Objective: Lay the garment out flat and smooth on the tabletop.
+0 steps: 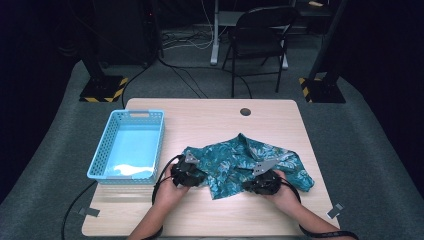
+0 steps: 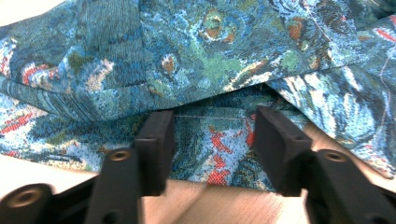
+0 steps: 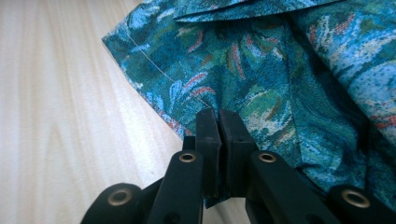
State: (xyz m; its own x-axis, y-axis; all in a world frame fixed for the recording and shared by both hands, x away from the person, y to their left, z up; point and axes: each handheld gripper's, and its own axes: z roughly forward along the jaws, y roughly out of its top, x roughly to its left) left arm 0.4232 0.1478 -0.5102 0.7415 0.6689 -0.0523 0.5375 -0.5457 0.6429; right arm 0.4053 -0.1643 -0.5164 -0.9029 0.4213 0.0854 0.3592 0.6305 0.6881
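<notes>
teal flowery shirt [image 1: 250, 162] lies on the table, its hem pinched tight by the right gripper [image 3: 218, 123], while the left gripper [image 2: 212, 140] gapes half wide, so i think it must close on cloth next.

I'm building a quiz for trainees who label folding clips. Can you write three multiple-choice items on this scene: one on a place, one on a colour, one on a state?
1. Where does the basket stand relative to the shirt?
A. left of it
B. right of it
C. on top of it

2. What colour is the basket?
A. red
B. light blue
C. black

3. How does the right hand-held gripper stand?
A. wide open above the table
B. shut on the shirt's hem
C. shut on the basket rim

Answers:
1 A, the high view shows it at the table's left.
2 B, its plastic walls are light blue.
3 B, the right gripper view shows the jaws pinched together on the fabric edge.
</notes>
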